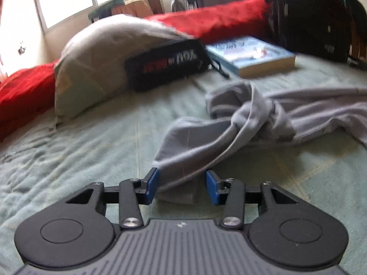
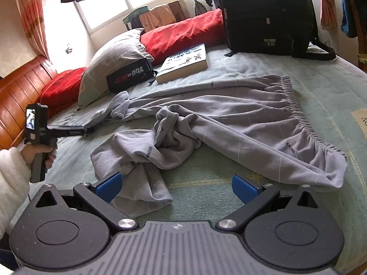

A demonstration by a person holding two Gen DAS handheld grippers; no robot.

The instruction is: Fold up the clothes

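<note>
On the bed, both hand-held grippers gape over grey trousers (left pads seemingly not gripping).

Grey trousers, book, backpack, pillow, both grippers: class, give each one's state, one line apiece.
Grey trousers: unfolded, legs crumpled, on the bed.
Book: closed, lying flat.
Backpack: upright, closed.
Pillow: propped, tilted.
Left gripper: open, trouser end between the fingers.
Right gripper: open, holds nothing.
</note>
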